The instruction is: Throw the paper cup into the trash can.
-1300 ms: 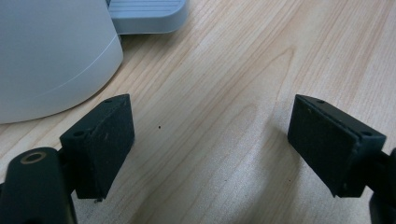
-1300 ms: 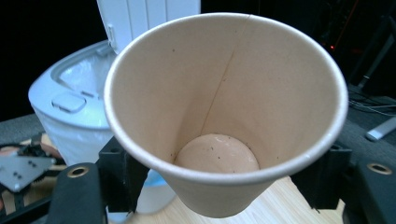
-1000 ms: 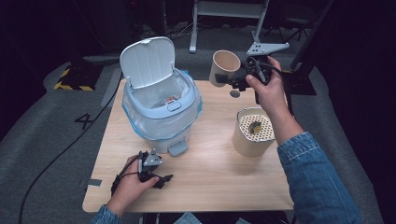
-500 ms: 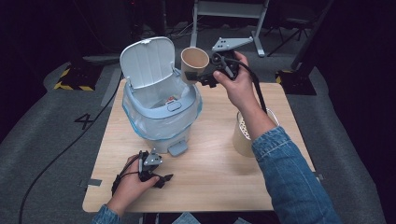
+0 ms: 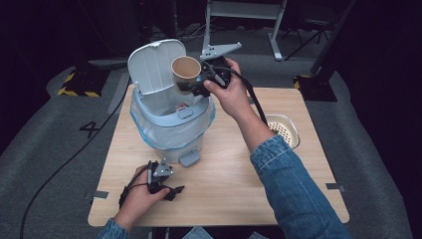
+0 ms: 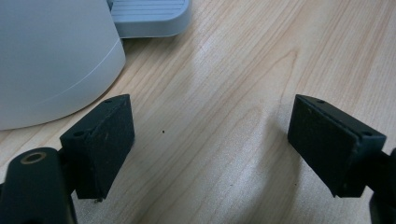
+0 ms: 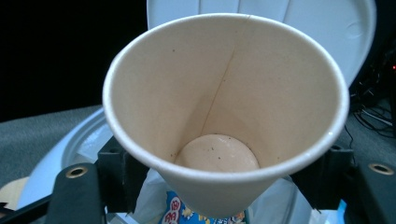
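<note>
My right gripper (image 5: 192,87) is shut on a brown paper cup (image 5: 185,72) and holds it tilted over the open white pedal bin (image 5: 169,130), just in front of the raised lid (image 5: 153,67). In the right gripper view the cup (image 7: 224,116) is empty inside, with both jaws pressed on its lower wall and the bin's bag and some printed wrapper below it. My left gripper (image 5: 171,191) rests on the table near the front edge, open, with nothing between its fingers (image 6: 100,140). The bin's grey pedal (image 6: 149,16) lies just ahead of it.
A pale blue bag lines the bin's rim (image 5: 149,132). A beige round container with a perforated top (image 5: 284,130) stands at the table's right, partly behind my right forearm. The wooden table (image 5: 229,194) ends close behind the bin. Dark floor and a stand's legs (image 5: 239,12) lie beyond.
My right hand has carried the paper cup leftward, from above the beige container to over the open bin. The left gripper has stayed where it was.
</note>
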